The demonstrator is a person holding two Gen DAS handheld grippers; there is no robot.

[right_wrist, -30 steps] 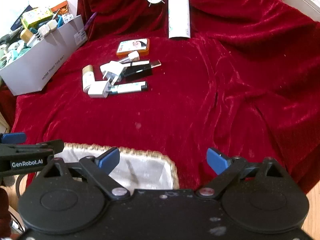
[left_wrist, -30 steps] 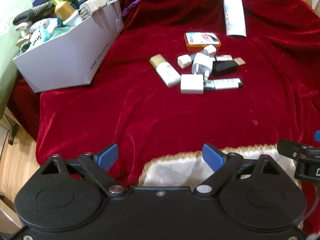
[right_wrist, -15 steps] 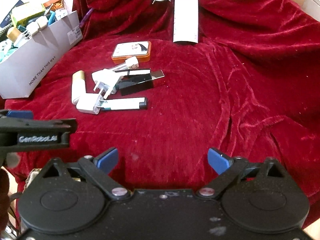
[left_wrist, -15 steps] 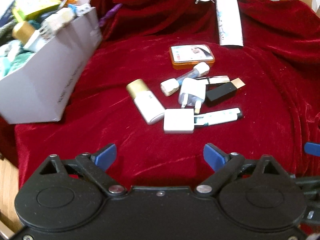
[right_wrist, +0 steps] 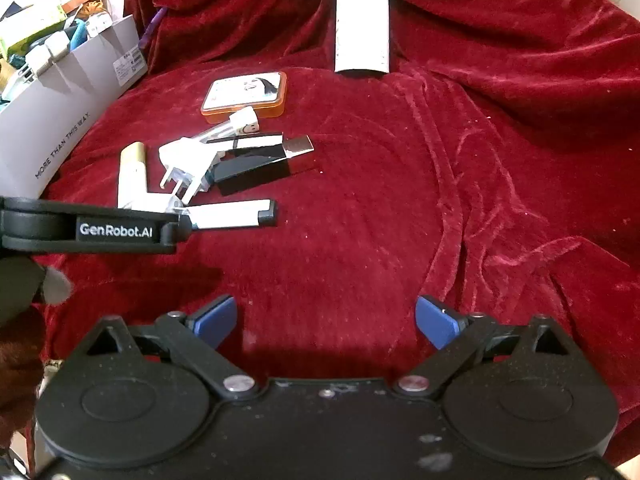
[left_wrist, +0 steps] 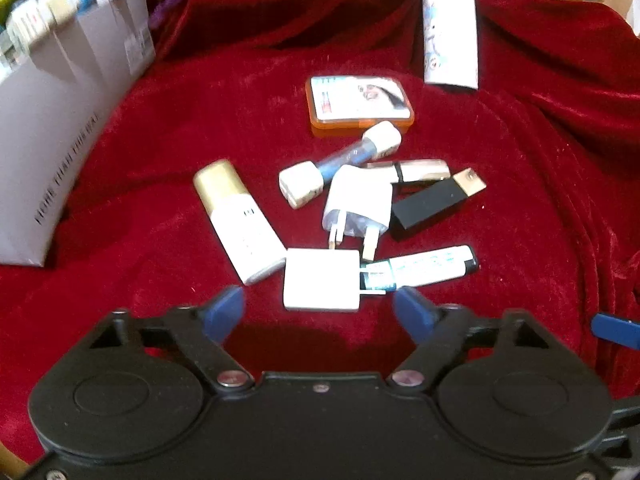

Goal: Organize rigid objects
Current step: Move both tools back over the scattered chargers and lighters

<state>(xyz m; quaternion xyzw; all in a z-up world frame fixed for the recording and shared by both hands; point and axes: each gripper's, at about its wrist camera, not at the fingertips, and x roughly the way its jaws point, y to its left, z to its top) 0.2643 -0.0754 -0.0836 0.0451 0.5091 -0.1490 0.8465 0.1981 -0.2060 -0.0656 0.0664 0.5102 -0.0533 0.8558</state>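
**Approach to first pick: white square adapter**

We had the left tongs (left_wrist: 318, 312) narrowing, nothing gripped, just short of the white square adapter (left_wrist: 321, 279) on the red-draped desk (left_wrist: 520, 208). Right tongs (right_wrist: 325, 320) stood wide, empty. Next: advance, straddle, close.

Red velvet cloth (left_wrist: 520, 208) under small clutter (left_wrist: 348, 216)

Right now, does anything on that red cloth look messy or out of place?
Yes. A jumble of small items sits mid-cloth: a white three-pin plug adapter lies tipped against a glossy black rectangular case, with a square white charger block touching a gold-capped white tube. Behind, a tall white flask lies on its side.
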